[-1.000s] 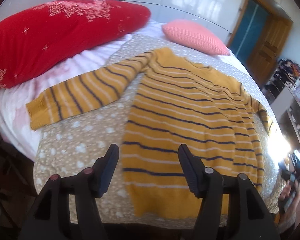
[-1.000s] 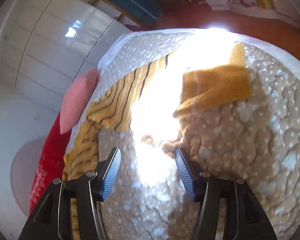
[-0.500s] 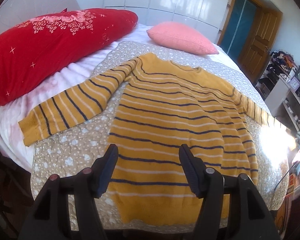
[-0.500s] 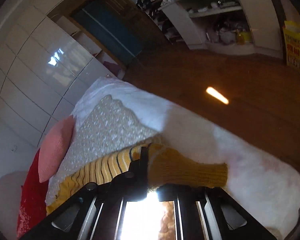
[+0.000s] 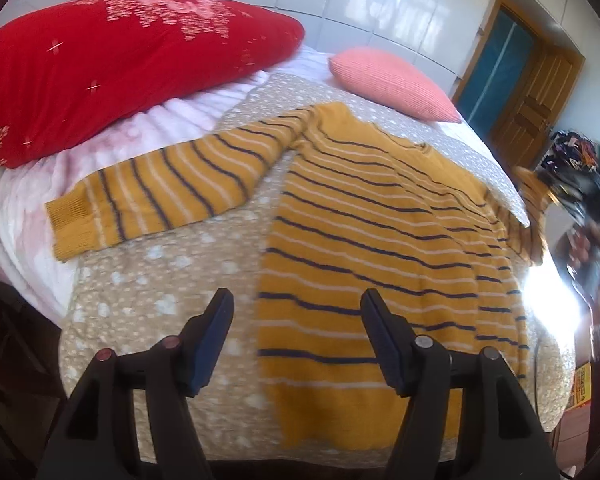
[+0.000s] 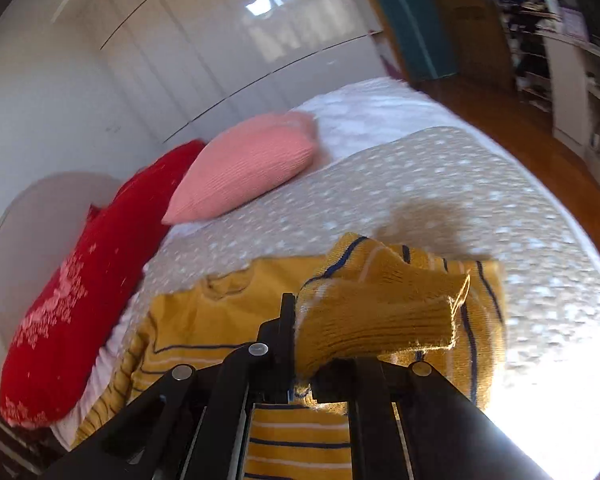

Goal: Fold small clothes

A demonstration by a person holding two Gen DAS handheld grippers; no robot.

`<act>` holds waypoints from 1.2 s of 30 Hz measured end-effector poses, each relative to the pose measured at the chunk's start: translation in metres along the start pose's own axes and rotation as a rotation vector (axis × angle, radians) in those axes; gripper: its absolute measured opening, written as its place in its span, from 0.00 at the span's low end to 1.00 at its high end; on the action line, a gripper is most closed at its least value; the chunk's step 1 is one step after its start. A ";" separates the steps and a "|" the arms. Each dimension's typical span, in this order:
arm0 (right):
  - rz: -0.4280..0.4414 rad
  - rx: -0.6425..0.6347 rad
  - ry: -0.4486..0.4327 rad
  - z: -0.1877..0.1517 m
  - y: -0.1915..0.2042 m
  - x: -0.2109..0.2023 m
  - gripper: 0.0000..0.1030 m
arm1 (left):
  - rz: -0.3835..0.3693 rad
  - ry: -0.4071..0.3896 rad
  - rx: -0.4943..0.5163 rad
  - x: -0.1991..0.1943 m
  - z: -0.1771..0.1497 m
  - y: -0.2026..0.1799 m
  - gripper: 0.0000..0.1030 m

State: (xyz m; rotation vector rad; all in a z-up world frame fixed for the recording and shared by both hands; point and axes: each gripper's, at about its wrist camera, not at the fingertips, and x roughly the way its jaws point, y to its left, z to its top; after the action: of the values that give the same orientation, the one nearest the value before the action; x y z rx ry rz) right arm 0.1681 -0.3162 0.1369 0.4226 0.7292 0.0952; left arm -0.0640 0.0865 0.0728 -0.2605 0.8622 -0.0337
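One ribbed knit cuff (image 6: 380,320), apparently pinched by right claw (image 6: 300,344).

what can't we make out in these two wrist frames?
- Right gripper pads, right wrist view: buried under the sweater cuff it is shut on.
- Sweater right sleeve, left wrist view: motion-blurred, lost in sun glare at the right edge.
- Sweater hem, left wrist view: partly hidden behind the left gripper, whose jaws are opening with nothing between them.

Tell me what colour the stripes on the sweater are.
Dark navy and thin white stripes on the mustard-yellow sweater, clearest in the left wrist view.
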 end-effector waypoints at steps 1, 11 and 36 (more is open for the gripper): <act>0.026 -0.034 0.036 -0.004 0.026 0.025 0.06 | 0.008 -0.003 -0.009 0.000 -0.002 0.009 0.65; 0.047 -0.282 0.291 -0.086 0.170 0.199 0.09 | 0.040 -0.005 -0.158 -0.003 -0.015 0.088 0.65; 0.360 -0.889 0.377 -0.224 0.345 0.109 0.80 | 0.171 -0.036 -0.434 -0.027 -0.047 0.186 0.70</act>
State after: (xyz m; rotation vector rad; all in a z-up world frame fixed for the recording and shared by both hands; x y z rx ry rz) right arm 0.1219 0.0995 0.0594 -0.3348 0.8919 0.8218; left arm -0.1307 0.2606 0.0191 -0.5909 0.8476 0.3200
